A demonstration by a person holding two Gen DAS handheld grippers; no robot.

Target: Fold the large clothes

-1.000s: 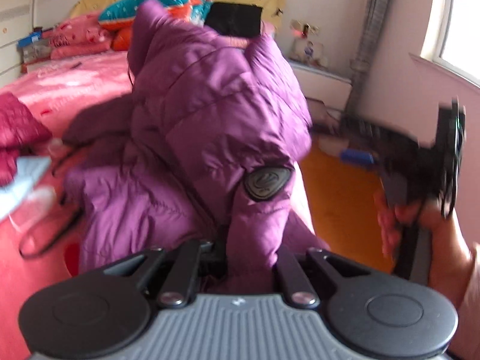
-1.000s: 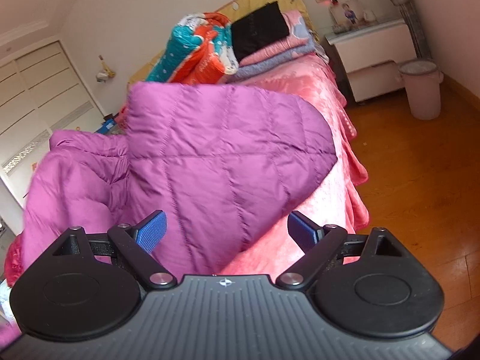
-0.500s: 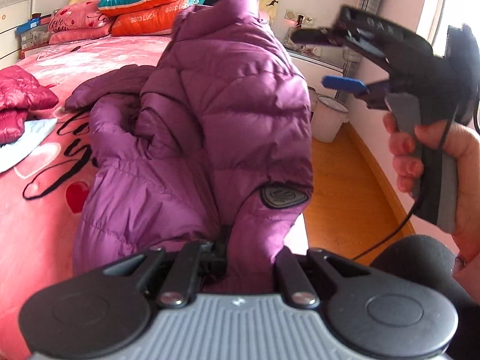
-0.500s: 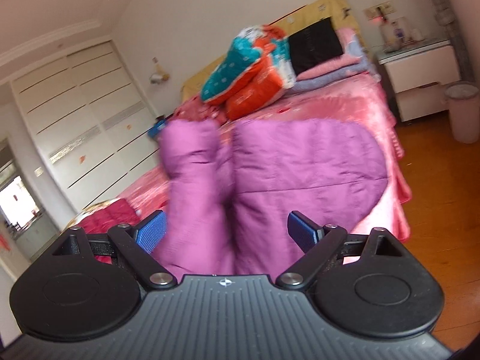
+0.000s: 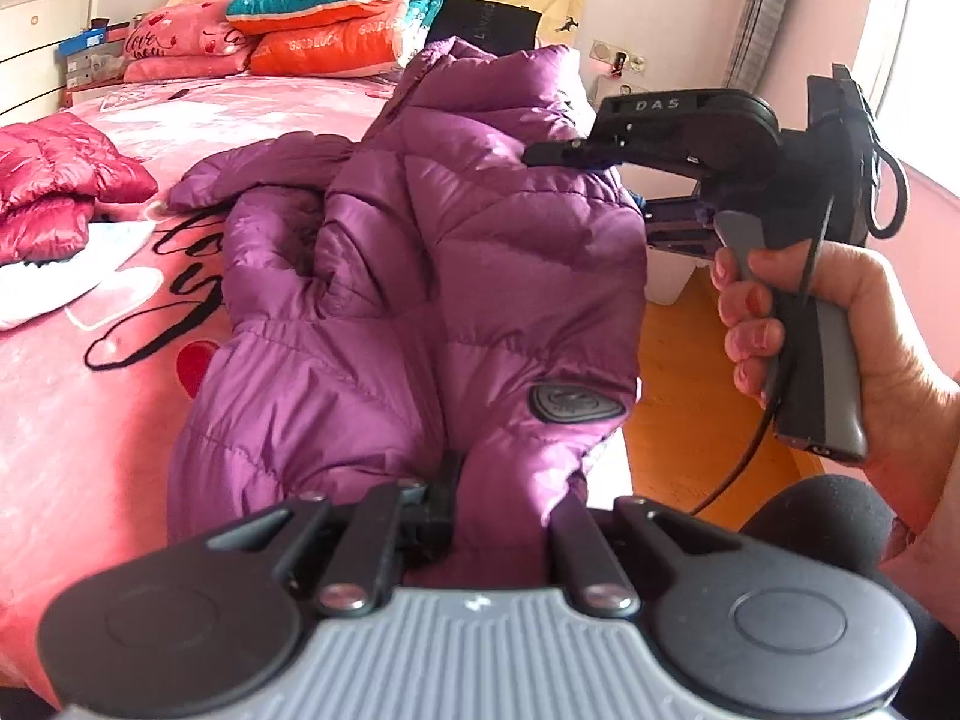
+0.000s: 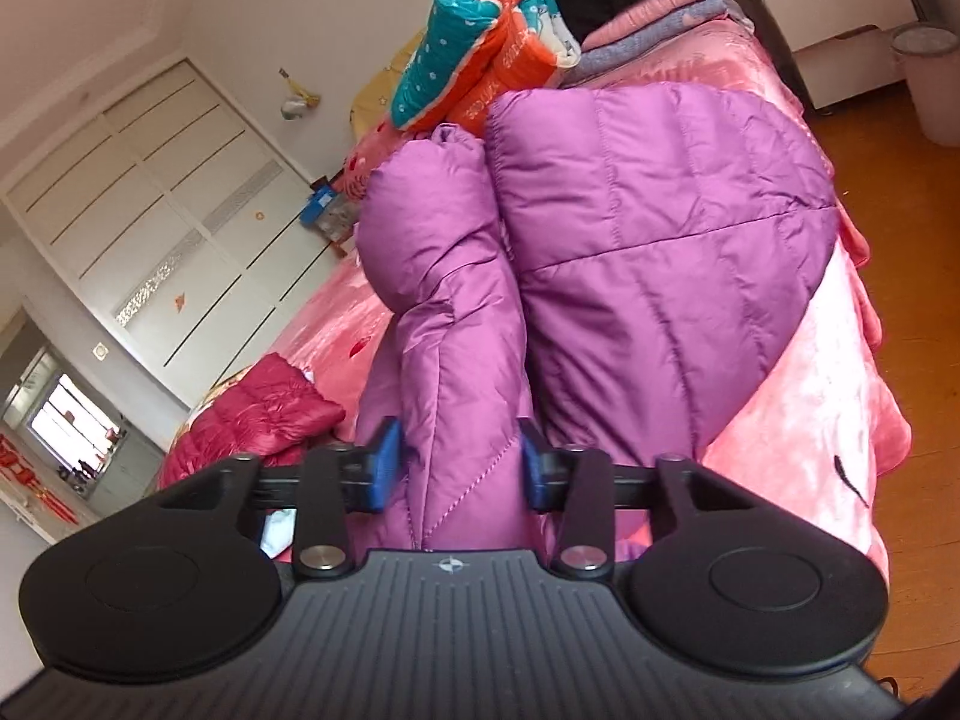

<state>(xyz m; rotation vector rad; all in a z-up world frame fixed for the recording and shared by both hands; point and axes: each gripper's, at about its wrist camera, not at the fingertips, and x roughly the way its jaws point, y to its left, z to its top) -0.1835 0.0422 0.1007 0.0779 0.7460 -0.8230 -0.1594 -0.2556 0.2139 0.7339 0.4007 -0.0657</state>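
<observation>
Left wrist view: mounted just behind the left gripper [image 5: 498, 504], looking along its jaws, angled down across the bed [image 5: 72, 420] toward the headboard, very close to the purple jacket [image 5: 456, 276]. Right wrist view: behind the right gripper [image 6: 459, 468], aimed at the same jacket [image 6: 648, 252] (rolled sideways). Shared by both: jacket, bed [image 6: 798, 408], folded quilts [image 5: 336, 12] [image 6: 480, 42].

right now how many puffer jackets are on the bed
2. The purple jacket is bunched at the bed's near edge, gripped by both hand-held grippers. The red jacket lies folded farther across the bed. More could be hidden behind the purple one.
</observation>
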